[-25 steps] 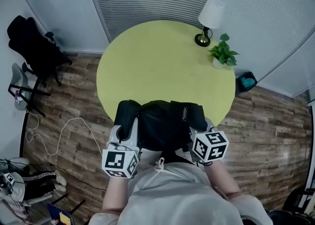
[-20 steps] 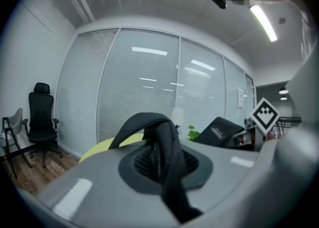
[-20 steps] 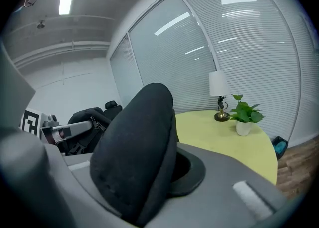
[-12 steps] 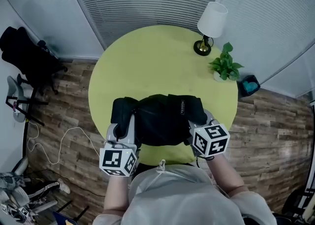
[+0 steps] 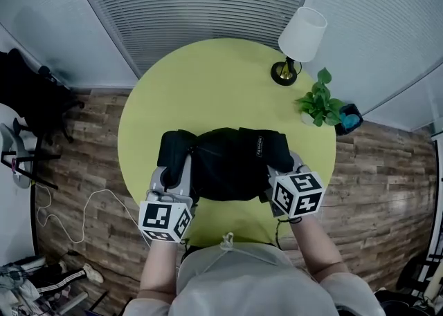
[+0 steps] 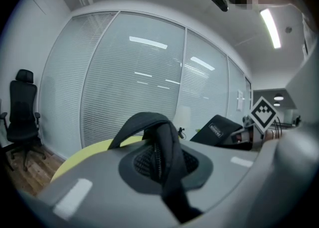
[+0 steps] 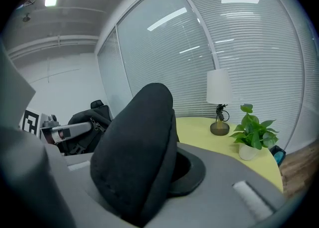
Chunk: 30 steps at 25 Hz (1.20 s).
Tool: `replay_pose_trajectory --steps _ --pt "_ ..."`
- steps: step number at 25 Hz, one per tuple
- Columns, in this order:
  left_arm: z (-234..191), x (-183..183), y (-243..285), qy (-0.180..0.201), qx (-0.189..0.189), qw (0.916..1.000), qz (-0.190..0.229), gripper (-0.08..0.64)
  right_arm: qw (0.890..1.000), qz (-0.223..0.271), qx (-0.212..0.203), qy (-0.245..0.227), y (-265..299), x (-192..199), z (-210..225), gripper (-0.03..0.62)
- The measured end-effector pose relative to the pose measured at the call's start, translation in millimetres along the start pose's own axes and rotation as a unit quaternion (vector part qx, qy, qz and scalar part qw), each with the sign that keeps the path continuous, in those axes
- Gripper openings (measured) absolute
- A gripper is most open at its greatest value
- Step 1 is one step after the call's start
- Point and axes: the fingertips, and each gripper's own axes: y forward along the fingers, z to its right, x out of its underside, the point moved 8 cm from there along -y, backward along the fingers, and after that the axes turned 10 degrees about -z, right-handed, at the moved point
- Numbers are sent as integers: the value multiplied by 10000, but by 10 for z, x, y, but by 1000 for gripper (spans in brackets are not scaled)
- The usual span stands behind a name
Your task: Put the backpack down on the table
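Note:
A black backpack [image 5: 232, 162] hangs between my two grippers over the near half of the round yellow-green table [image 5: 208, 93]. My left gripper [image 5: 177, 182] is shut on a black strap [image 6: 160, 148] at the pack's left end. My right gripper [image 5: 274, 182] is shut on a padded black part [image 7: 137, 157] at its right end. Whether the pack's underside touches the tabletop I cannot tell. In the left gripper view the pack's body [image 6: 217, 129] and the right gripper's marker cube [image 6: 262, 114] show beyond the strap.
A table lamp [image 5: 296, 41] with a white shade and a small potted plant [image 5: 320, 104] stand at the table's far right edge. A black office chair [image 5: 38, 97] is at the left, a white cable [image 5: 76, 200] lies on the wood floor. Blinds cover the glass wall behind.
Both grippers have carried the backpack forward, from the table's near edge to over its near half. The grip on both ends is unchanged.

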Motion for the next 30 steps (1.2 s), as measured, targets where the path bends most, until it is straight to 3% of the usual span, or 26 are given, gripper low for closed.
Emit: replay_pose_trajectory --steps 13,20,30 --pt "-604 -230 906 -36 217 9998 -2 28 9995 93 289 33 802 -523 255 36" --pt "-694 -52 1117 -139 237 9992 -273 28 9993 -156 313 141 1047 -390 365 38" --pt "-768 10 1154 -257 356 9988 -219 29 9986 -140 444 243 1088 -299 419 55"
